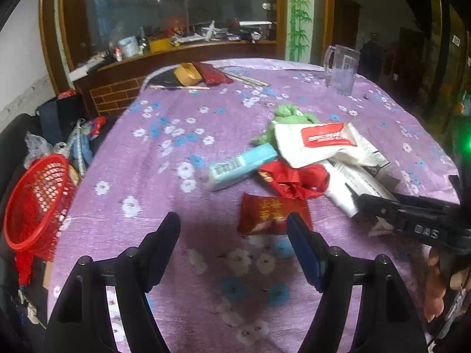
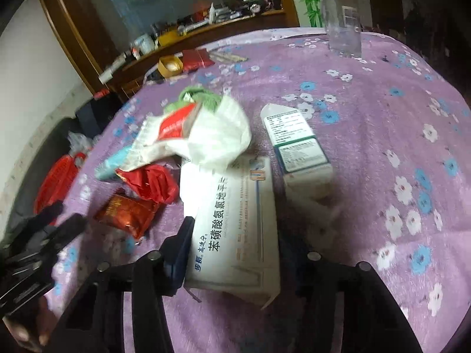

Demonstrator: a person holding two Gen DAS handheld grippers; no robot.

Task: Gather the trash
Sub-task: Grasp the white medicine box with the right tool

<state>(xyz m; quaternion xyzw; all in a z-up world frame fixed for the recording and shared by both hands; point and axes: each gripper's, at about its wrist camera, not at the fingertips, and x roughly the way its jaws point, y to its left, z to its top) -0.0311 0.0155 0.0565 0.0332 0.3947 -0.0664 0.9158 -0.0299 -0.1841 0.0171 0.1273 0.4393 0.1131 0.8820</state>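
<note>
Right tool pinching white cardboard medicine box; left tool spread.

Right tool (image 2: 232, 253) clamps the white cardboard medicine box (image 2: 235, 229) low over the purple flowered tabletop (image 2: 368, 153). Left tool (image 1: 234, 229) gapes over a red foil snack packet (image 1: 272, 216). Red mesh basket (image 1: 35, 203) sits off the tabletop's left edge.

Tablecloth (image 1: 176, 111): matt woven cloth, slightly rough. Red packet (image 1: 272, 213): glossy foil-like wrapper. Medicine box (image 2: 235, 229): smooth matt cardboard. Basket (image 1: 35, 203): red plastic mesh. Mug (image 1: 341, 69): clear, probably plastic; blur prevents certainty. Cabinet frame (image 1: 50, 38): varnished wood.
</note>
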